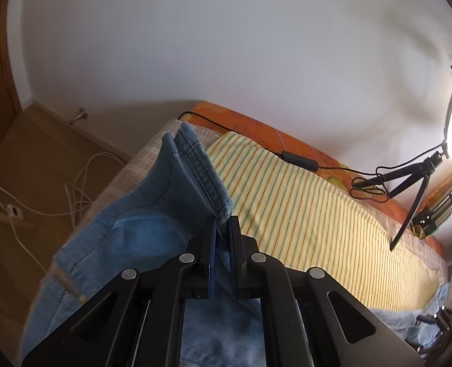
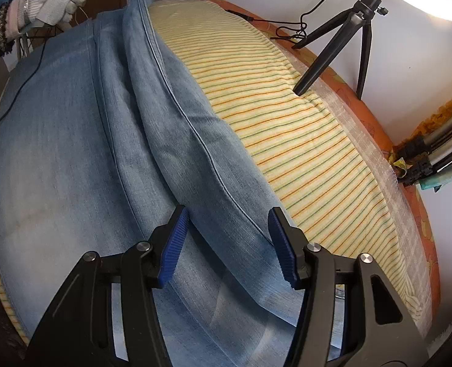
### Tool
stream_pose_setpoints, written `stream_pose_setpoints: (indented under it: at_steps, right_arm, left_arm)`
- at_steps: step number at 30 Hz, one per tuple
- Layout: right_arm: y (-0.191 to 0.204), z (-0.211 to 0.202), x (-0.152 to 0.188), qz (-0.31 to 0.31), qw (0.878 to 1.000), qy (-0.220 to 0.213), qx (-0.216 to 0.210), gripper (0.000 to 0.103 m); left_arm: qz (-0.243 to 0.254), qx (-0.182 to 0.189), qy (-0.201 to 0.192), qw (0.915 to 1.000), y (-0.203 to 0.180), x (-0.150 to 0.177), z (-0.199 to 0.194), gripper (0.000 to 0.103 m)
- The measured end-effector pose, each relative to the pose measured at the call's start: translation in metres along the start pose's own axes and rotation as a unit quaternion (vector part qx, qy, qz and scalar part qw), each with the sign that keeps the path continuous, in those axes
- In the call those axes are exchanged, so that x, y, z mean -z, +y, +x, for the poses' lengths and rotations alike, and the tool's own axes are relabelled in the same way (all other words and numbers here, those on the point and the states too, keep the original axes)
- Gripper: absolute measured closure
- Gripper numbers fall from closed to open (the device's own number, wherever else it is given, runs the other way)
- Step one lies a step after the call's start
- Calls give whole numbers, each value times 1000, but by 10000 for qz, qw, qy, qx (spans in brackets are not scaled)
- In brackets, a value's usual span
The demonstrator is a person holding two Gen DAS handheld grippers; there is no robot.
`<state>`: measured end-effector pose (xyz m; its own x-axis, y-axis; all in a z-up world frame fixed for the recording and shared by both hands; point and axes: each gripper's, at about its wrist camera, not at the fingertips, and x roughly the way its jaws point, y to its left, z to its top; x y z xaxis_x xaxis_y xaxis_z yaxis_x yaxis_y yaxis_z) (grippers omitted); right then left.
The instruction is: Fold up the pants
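- Two grippers are at work: your left gripper (image 1: 222, 235) has its blue-padded fingers (image 1: 212, 253) clamped on the stitched hem of the faded light-blue denim pants (image 2: 73, 140), while your right gripper (image 2: 227, 238) stands with its ribbed blue pads (image 2: 174, 247) parted, a ridge of denim between them but not pinched.
- Close the right fingers only once both layers of that raised ridge sit squarely between the pads; a single-layer grip is likely to let the fold skew.
- Keep the left grip firm on the hem; the seam there is thick, so it should hold without slipping.
- Note where the pants lie: spread lengthwise over the yellow striped cotton sheet (image 2: 302, 128) on the bed, with the hem end lifted clear at the far end, where the right view shows your white-gloved left hand (image 2: 54, 3).
- Carry both ends across together, holding the leg seam (image 2: 195, 131) straight.
- Stay clear of the black tripod (image 2: 332, 42) and its cable (image 1: 256, 140) on the far side of the sheet.
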<state>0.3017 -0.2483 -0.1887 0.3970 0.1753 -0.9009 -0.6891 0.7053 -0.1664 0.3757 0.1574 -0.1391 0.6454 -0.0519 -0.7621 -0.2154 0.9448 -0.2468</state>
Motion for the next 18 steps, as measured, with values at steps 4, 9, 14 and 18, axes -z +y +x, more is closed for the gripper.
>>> stream_pose_setpoints:
  at_steps: [4, 9, 14, 18]
  right_arm:
    - [-3, -5, -2, 104, 9999, 61, 82, 93]
    - [8, -43, -6, 111, 9976, -209, 646, 97]
    - [17, -86, -9, 118, 9952, -446, 860, 97]
    - [42, -113, -4, -54, 9940, -479, 982, 97]
  left_arm:
    - [-93, 81, -99, 9999, 8, 5, -17, 98]
    - [-189, 233, -269, 9992, 16, 14, -47, 98]
    - [-284, 437, -475, 9975, 22, 25, -85, 98]
    - [-264, 501, -544, 9969, 27, 41, -109, 98]
